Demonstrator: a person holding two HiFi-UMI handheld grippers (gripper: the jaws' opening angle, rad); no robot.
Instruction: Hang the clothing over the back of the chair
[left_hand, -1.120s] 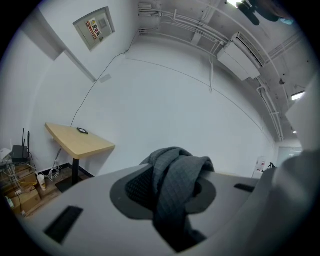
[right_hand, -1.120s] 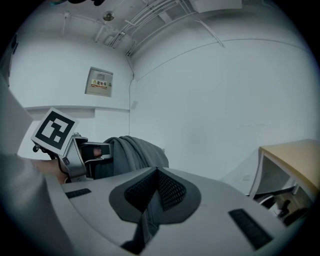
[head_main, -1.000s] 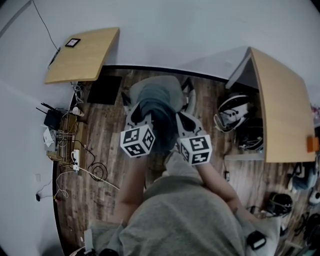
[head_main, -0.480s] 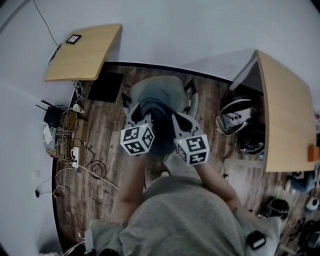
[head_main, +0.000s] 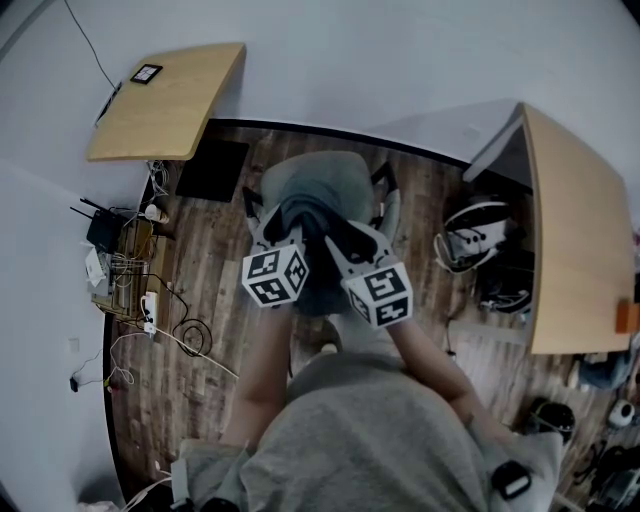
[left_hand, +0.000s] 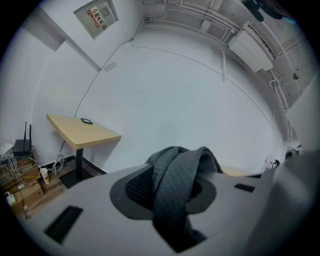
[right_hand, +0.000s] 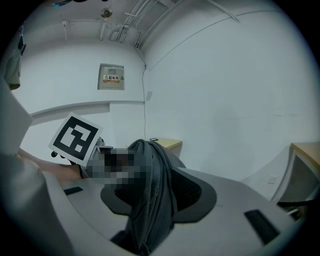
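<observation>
Draping looks like the step in hand. In the head view the clothing (head_main: 308, 250) lies bunched in mid-frame at the near edge of the chair (head_main: 318, 180). The left gripper (head_main: 278, 232) and right gripper (head_main: 345, 238) sit side by side over it, but their jaws cannot be read from above.

The left gripper view fills that gap: its jaws pinch a thick fold of the dark cloth, which humps up above them. A desk (left_hand: 82, 132) stands at middle left.

The right gripper view shows jaws that have just been opening and stand parted, with the cloth lying loose between them. The left gripper's marker cube (right_hand: 75, 137) shows at left. Neither gripper view shows the chair.

Next, probably, the left claw must let go too, and both must draw back without dragging the cloth off.
</observation>
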